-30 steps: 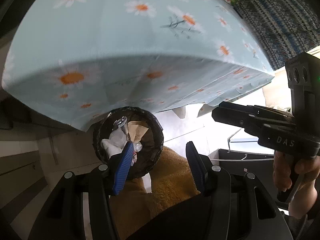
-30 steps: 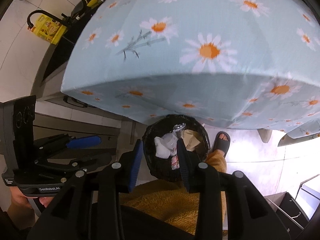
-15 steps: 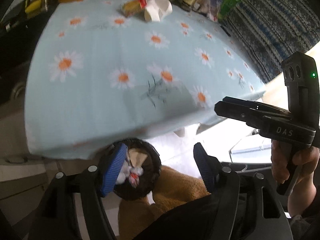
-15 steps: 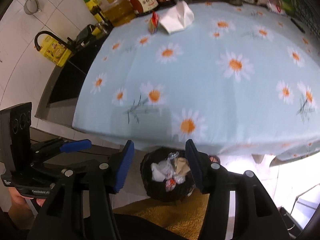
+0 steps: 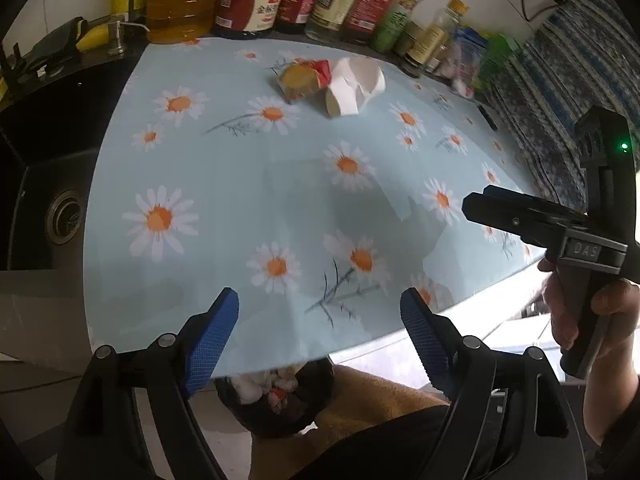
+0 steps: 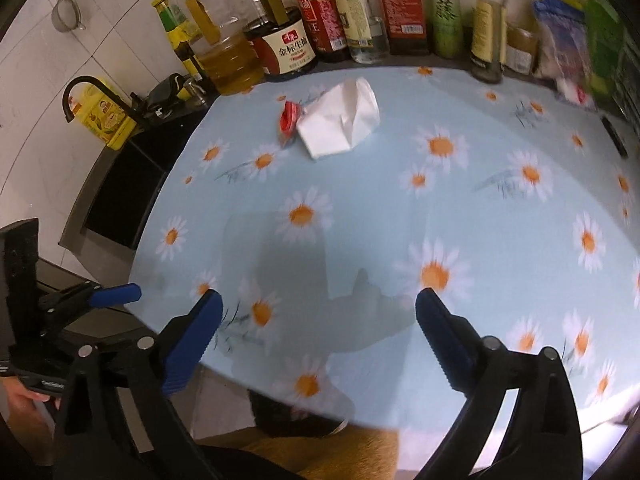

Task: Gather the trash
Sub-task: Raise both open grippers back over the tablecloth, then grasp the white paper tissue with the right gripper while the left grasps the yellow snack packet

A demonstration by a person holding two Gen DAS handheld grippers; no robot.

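Both fisheye views are moderately lit and soft overall, with dark vignetted corners and heavy barrel bending of the pale blue daisy-print tablecloth and the row of glass and plastic condiment bottles along the top. Broad soft-edged grey shadows fall on the cloth mid-frame, suggesting overhead light. Bright washed-out glare sits on the white floor past the bench edge, and motion blur smears the right side of the right wrist view, worst on the green and blue packets.
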